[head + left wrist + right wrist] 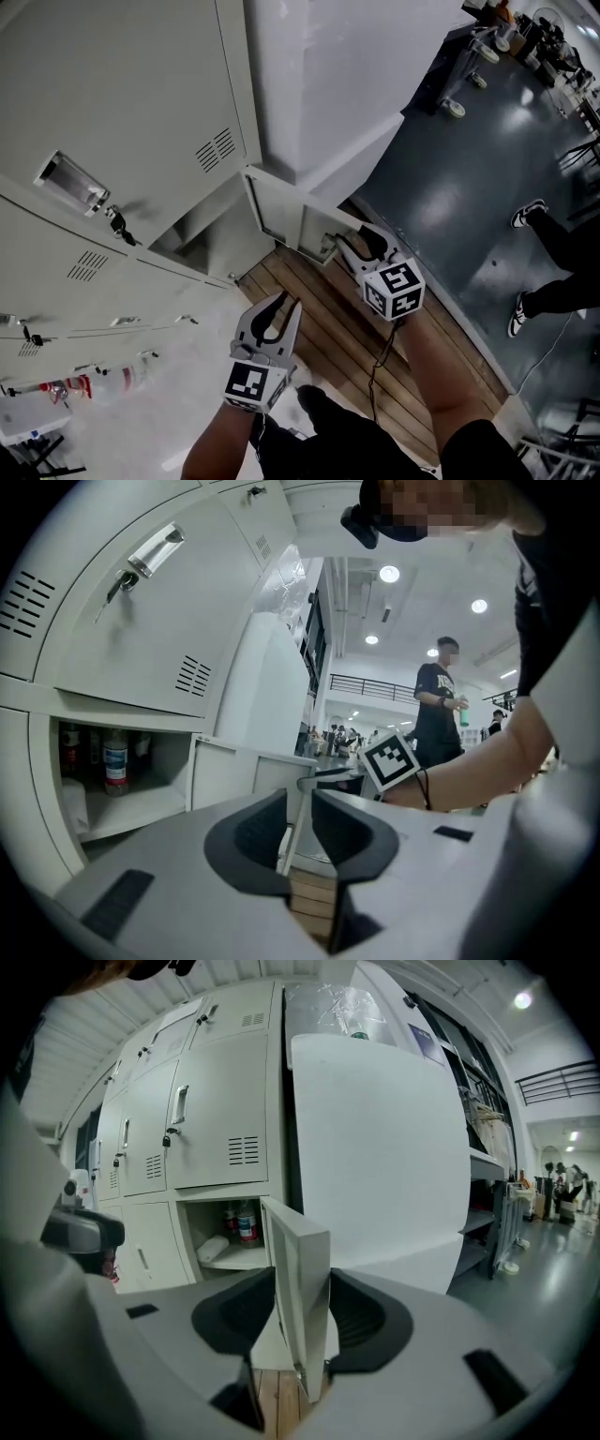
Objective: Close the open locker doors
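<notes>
**Low door open: swing it home gently**

At the foot of the pale grey steel locker bank (122,103): one small grey sheet-metal door (277,211) standing wide. Hinged at the side of its open compartment (225,1232), free edge out over the brown wooden plank floor (319,319). Inside, plastic bottles with coloured labels (246,1222) and a white roll (214,1247), all set back from the opening.

Astride that free edge: right gripper (302,1312), jaws spread, the panel standing between the pads but with no squeeze to be seen. Released, not clenched. Lower and nearer the body: left gripper (284,309), jaws parted too and empty, merely facing the door from some way off.

Judged as the very start of the closing push. No need to clamp. Better to lay the outer pad flat against the door's outer face near the free edge, far from the hinge. Sweep in an arc about the hinge line rather than straight ahead. Draw the inner jaw clear before the gap narrows, or risk pinching it between door and frame. Slow near the end and press until flush; thin metal likely to bounce back. Keep the left gripper aside, or bring it in only for the final press.
</notes>
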Demonstrator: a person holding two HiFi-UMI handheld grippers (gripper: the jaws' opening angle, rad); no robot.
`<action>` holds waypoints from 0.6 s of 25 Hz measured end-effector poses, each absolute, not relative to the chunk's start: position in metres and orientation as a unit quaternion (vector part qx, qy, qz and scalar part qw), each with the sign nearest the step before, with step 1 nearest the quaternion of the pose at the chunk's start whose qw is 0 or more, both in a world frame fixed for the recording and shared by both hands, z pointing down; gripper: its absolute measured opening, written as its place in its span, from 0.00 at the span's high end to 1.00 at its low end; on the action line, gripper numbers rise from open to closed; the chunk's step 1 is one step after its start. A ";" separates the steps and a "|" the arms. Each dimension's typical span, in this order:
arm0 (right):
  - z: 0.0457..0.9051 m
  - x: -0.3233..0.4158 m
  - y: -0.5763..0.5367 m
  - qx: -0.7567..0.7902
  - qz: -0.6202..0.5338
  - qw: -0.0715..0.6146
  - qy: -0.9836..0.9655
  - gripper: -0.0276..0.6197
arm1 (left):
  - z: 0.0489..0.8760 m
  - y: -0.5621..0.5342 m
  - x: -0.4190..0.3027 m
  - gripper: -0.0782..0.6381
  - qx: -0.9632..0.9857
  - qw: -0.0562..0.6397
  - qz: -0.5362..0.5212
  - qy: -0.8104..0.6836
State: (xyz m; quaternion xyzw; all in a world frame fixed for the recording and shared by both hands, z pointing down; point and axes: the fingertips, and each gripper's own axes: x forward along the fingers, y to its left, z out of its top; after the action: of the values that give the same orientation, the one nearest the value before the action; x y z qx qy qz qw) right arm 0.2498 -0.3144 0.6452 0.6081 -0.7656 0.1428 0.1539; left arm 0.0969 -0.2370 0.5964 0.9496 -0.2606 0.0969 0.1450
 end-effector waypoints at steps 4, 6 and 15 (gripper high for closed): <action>0.647 0.246 -0.313 0.614 0.140 0.159 -0.760 0.80 | 0.598 -0.236 0.090 0.76 0.949 0.147 0.089 -0.264; 0.648 0.240 -0.310 0.613 0.136 0.165 -0.761 0.80 | 0.600 -0.234 0.086 0.75 0.949 0.147 0.094 -0.264; 0.647 0.189 -0.292 0.584 0.138 0.169 -0.782 0.81 | 0.597 -0.230 0.058 0.73 0.944 0.151 0.078 -0.282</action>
State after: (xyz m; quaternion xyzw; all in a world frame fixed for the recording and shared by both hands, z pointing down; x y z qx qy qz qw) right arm 0.1895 -0.2917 0.6475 0.5838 -0.7821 0.1379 0.1689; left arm 0.0584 -0.2302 0.5967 0.9444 -0.2817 0.0778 0.1506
